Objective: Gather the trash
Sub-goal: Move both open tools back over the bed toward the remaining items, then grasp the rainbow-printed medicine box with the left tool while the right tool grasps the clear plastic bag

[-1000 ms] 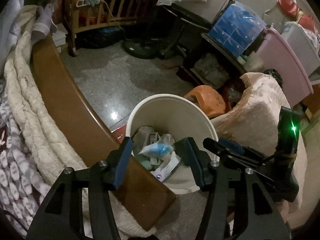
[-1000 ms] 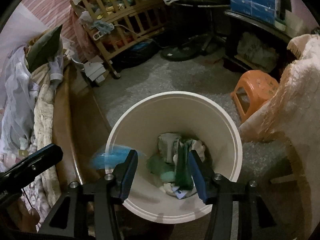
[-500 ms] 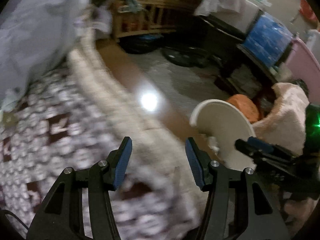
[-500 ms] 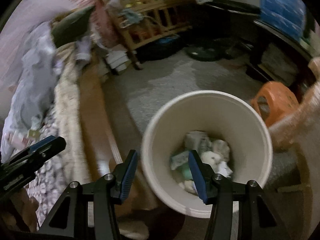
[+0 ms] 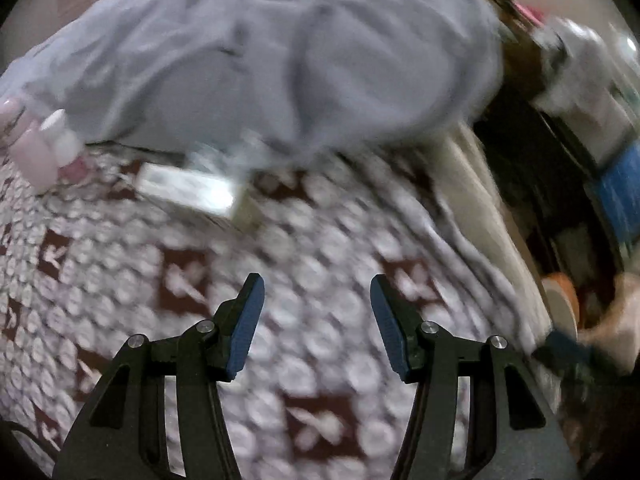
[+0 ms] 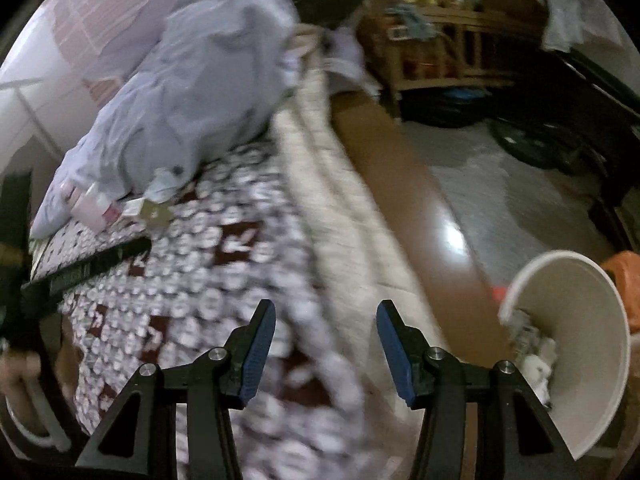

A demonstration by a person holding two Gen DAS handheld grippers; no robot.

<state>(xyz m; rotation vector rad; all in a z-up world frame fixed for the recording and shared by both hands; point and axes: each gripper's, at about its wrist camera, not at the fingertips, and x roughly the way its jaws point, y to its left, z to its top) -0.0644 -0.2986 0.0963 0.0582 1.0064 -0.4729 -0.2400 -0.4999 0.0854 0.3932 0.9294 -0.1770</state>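
Note:
My left gripper hangs open and empty over a maroon and white patterned bedspread. Ahead of it lies a small pale box, with pink and white bottles at the far left by a grey-blue quilt. My right gripper is also open and empty, above the bedspread near its cream edge. The white bin with crumpled trash inside stands at the lower right on the floor. The box and bottles lie far left, and the left gripper reaches in from there.
The bed's brown wooden side rail runs between the bedding and the grey floor. A wooden crib stands at the back. An orange stool sits behind the bin. Blue drawers are at the right.
Both grippers have swung left from above the bin to over the bed. The bin has slid to the right edge of the right wrist view and out of the left one. Both views are blurred.

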